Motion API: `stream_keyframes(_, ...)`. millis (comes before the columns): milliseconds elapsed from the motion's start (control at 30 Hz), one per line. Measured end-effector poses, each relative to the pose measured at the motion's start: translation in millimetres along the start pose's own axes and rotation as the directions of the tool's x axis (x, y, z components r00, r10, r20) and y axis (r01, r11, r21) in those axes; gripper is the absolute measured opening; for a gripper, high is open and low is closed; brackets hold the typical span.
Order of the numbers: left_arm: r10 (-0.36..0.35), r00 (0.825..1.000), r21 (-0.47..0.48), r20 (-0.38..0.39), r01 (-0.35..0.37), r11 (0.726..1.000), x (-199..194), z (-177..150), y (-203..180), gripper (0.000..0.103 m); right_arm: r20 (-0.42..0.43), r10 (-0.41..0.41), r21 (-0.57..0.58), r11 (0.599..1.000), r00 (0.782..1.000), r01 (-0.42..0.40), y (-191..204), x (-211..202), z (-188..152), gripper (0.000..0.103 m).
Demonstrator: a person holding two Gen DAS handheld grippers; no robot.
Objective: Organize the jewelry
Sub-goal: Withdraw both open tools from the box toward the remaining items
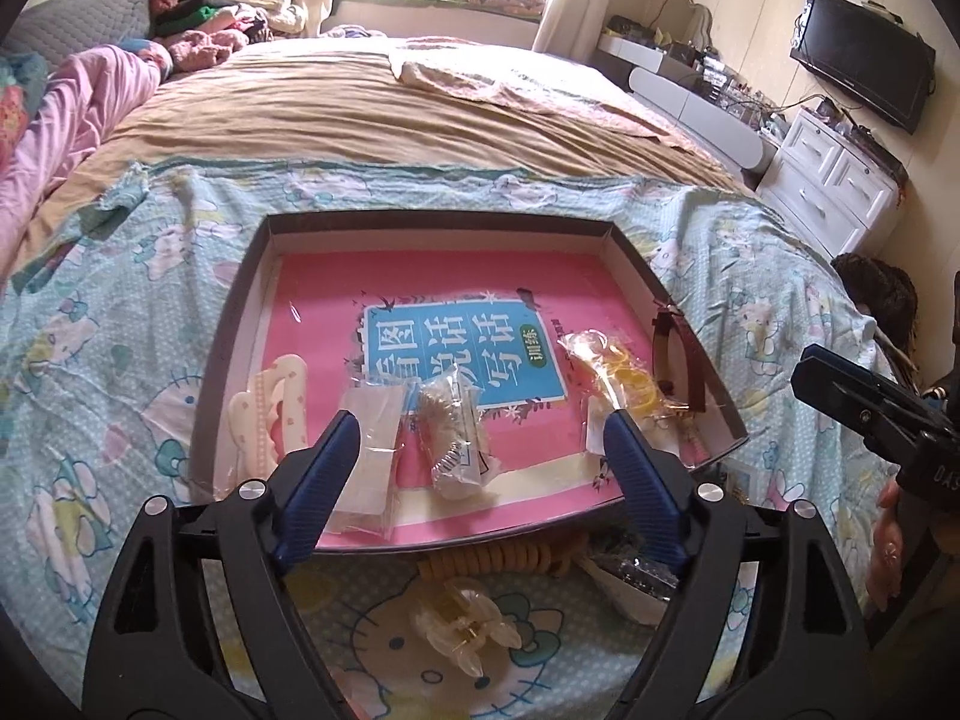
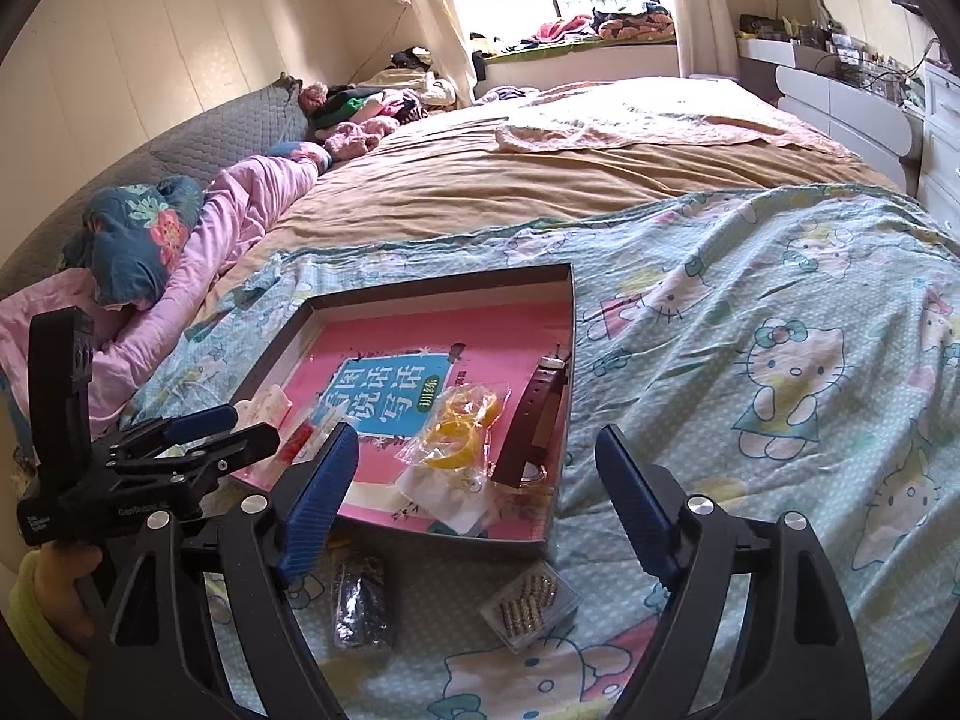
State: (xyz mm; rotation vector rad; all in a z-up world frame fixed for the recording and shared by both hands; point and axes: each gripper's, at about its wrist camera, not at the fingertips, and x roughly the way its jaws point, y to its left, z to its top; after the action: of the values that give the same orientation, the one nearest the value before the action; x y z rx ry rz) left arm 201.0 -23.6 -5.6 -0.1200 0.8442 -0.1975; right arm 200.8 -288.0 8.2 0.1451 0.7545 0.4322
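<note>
A shallow dark box (image 1: pixel 237 306) (image 2: pixel 567 324) with a pink book inside lies on the bed. In it are a bagged pale chain (image 1: pixel 453 438), bagged yellow rings (image 1: pixel 630 378) (image 2: pixel 459 429), a brown watch strap (image 1: pixel 687 360) (image 2: pixel 534 420), white hair clips (image 1: pixel 273 414) and an empty clear bag (image 1: pixel 369 450). My left gripper (image 1: pixel 480 438) is open over the box's near edge. My right gripper (image 2: pixel 477 456) is open above the box's near right corner. In front of the box lie a clear claw clip (image 1: pixel 465 624), a beaded coil (image 1: pixel 498 558), a dark bagged piece (image 2: pixel 360 606) and a bagged gold piece (image 2: pixel 531 603).
The box rests on a Hello Kitty sheet (image 2: pixel 780 372) over a tan bedspread (image 1: pixel 390 114). Pink bedding and pillows (image 2: pixel 198 234) lie at the left. White drawers (image 1: pixel 834 180) and a wall TV (image 1: pixel 864 54) stand at the right.
</note>
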Motion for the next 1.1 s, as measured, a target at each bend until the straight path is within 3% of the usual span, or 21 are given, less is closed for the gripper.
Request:
stream_keyframes(200, 0.022, 0.999, 0.006, 0.035, -0.022, 1.0, -15, 1, -3, 0.091, 0.018, 0.006, -0.019, 1.0, 1.0, -0.006, 5, -12, 0, 0.08)
stream_keyframes(1100, 0.058, 0.988, -0.018, 0.141, -0.056, 0.998, -77, -11, -1, 0.093, 0.06, 0.061, -0.105, 0.993, 0.996, -0.054, 40, -55, -8, 0.08)
